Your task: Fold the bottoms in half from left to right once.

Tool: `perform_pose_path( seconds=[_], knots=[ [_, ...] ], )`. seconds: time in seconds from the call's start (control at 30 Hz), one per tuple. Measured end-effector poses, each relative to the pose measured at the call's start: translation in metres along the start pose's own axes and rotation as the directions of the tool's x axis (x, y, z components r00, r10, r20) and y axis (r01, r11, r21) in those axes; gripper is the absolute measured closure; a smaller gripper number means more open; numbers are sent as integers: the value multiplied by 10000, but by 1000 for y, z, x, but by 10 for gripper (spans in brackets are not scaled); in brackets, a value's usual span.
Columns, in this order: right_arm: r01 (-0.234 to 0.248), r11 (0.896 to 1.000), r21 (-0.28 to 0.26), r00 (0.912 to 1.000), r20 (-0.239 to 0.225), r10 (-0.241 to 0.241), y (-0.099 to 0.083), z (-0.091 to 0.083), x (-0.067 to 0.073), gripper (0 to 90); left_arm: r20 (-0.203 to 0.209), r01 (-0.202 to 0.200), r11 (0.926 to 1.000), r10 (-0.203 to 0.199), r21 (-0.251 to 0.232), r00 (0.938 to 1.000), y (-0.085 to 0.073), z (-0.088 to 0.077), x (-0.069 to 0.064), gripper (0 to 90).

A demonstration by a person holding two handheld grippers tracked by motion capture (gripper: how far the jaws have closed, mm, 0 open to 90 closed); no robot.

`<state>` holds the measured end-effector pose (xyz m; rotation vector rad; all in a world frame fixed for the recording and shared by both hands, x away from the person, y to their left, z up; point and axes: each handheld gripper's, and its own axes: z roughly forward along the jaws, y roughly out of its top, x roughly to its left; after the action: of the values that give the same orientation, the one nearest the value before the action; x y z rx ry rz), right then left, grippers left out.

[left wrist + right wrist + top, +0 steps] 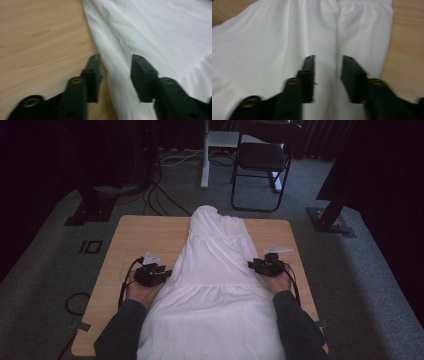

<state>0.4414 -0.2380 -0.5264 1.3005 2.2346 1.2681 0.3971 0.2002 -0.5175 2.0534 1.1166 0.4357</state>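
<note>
A white tiered dress (215, 275) lies flat along the wooden table (145, 232), its narrow top at the far end and its wide skirt hanging toward the person. My left gripper (161, 270) sits at the dress's left edge, my right gripper (252, 264) at its right edge. In the left gripper view the left gripper (115, 62) is open over the dress's edge (150, 32), nothing pinched. In the right gripper view the right gripper (327, 61) is open above the white cloth (287, 37), holding nothing.
Bare table (37, 37) lies left of the dress, and a strip of wood (409, 50) right of it. Beyond the table stand a black folding chair (262, 155), a white post (205, 155), floor cables (165, 195) and dark stand bases (330, 220).
</note>
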Motion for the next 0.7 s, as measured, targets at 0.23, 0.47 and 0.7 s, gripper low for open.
perform_pose_path(
  seconds=[0.23,0.47,0.7],
  knots=[
    [-455,9974,554,9989,-89,461,14,41,-6,471,-168,219,9955,-204,917,9997,1,40,0,517],
    [595,9929,1033,9971,410,-640,28,37,0,898,-283,291,9969,-270,737,9992,0,44,2,619],
    [714,9915,-1084,9767,2091,-475,37,-22,-6,897,-338,358,9966,-334,741,9989,-2,42,3,713]
  ],
)
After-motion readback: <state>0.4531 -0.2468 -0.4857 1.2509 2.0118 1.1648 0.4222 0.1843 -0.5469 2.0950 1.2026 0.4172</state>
